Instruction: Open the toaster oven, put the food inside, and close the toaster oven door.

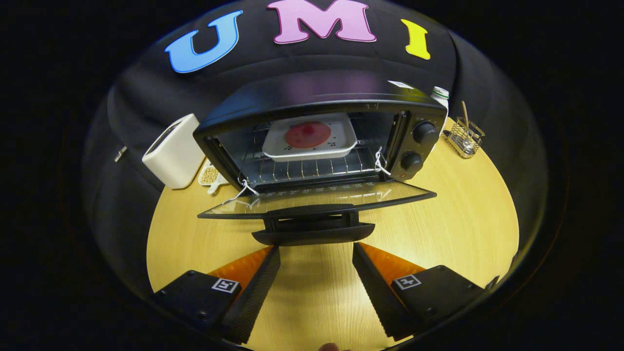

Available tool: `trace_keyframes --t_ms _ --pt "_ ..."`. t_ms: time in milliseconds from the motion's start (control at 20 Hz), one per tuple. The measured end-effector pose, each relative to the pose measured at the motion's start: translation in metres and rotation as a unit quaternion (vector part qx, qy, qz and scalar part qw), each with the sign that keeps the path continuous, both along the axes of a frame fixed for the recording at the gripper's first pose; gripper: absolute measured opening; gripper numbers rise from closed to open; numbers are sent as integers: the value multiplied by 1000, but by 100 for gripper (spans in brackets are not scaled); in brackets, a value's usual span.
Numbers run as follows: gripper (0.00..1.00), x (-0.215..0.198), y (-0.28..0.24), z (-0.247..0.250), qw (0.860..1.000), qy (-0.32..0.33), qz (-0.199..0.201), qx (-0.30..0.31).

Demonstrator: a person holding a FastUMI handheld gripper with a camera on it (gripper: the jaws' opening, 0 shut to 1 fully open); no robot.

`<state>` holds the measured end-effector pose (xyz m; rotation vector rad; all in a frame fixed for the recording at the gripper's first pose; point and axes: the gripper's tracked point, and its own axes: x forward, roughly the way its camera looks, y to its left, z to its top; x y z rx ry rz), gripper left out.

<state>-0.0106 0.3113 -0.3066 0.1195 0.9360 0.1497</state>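
The black toaster oven (317, 97) stands on the wooden table, straight ahead of my fingers. Its glass door (317, 200) hangs open, folded down flat toward me, with the black door handle (313, 234) just ahead of my fingertips. On the wire rack inside sits a white square plate (280, 148) carrying a round pinkish-red slice of food (307, 134). My gripper (316, 251) is open, nothing between its fingers, hovering low over the table just short of the handle. White strings hang at both door hinges.
A white toaster-like appliance (173, 151) stands left of the oven, with a small dish of beans (210, 175) beside it. A wire holder with a utensil (465, 139) and a white bottle (440, 95) sit to the right. Bare table (458, 219) lies right of the door.
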Motion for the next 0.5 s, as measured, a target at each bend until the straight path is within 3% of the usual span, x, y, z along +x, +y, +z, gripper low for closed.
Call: trace_keyframes --t_ms 200,500 --pt "99 15 -7 23 999 -36 -12 12" --pt "99 46 -27 102 989 -141 -31 34"
